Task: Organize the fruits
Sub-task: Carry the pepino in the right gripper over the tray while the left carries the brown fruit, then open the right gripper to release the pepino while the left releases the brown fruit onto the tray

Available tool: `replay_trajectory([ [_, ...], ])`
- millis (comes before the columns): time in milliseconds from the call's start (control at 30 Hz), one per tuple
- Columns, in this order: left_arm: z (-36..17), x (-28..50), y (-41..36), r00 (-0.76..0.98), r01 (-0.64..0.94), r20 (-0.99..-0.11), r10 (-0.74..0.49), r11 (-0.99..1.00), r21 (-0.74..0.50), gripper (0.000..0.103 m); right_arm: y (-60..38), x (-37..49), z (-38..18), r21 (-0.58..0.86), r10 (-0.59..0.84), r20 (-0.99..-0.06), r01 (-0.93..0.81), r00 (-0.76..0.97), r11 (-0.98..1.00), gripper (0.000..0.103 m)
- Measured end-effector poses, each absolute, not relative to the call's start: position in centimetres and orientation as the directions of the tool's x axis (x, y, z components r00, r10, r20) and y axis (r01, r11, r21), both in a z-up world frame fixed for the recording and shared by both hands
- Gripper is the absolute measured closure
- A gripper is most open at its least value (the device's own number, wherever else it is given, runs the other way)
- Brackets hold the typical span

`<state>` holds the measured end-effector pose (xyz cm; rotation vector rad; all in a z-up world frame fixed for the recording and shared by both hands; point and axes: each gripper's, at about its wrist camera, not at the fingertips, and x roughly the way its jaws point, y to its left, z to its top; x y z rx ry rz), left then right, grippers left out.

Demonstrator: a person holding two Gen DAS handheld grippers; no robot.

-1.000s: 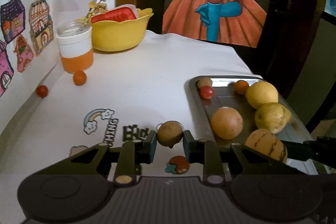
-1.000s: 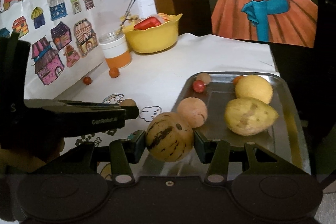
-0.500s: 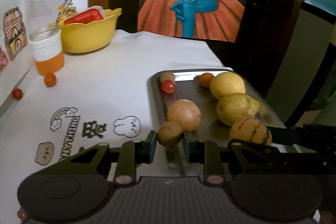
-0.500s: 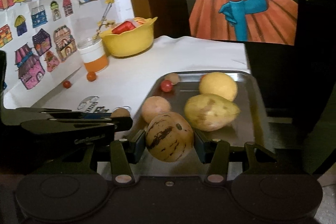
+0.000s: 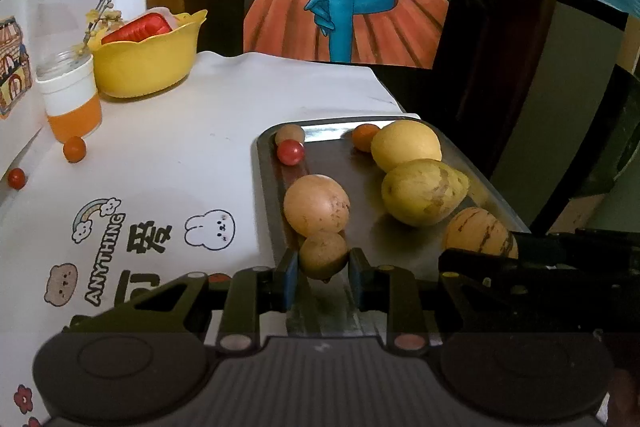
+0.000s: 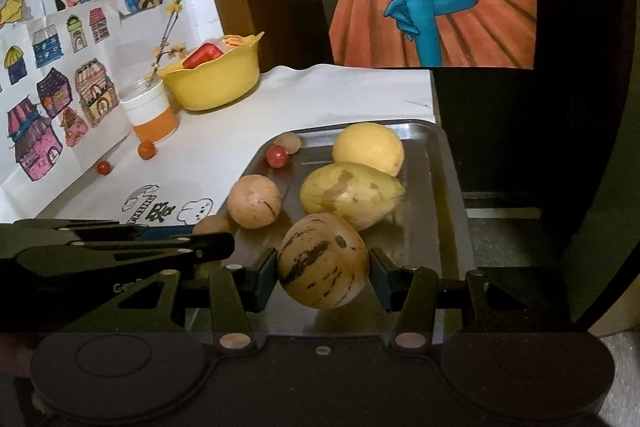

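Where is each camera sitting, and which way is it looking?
Left wrist: sits on the left hand-held gripper, facing along its fingers at a small brown fruit they hold over the metal tray.
Right wrist: sits on the right hand-held gripper, facing the striped fruit it holds; the left gripper also shows.
Shared: the tray, the yellow bowl.

glossy metal tray (image 5: 472, 163), matt white tablecloth (image 5: 224, 115), shiny yellow plastic bowl (image 5: 148, 67)

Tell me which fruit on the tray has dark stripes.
The striped melon clamped in the right gripper, nearest the camera. The other large fruits are plain yellow or tan.
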<state>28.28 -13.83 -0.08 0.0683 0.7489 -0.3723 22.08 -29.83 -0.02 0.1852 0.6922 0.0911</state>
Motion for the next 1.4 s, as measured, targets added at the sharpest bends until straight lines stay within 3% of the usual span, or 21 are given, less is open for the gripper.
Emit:
replay_trajectory([
  [1400, -0.4, 26.8, -14.1, 0.669, 0.334, -0.689, -0.278, 0.941, -0.056, 0.072, -30.3, 20.8, -1.2, 0.225, 0.151, -0.64, -0.004, 0.753, 0.974, 0.051],
])
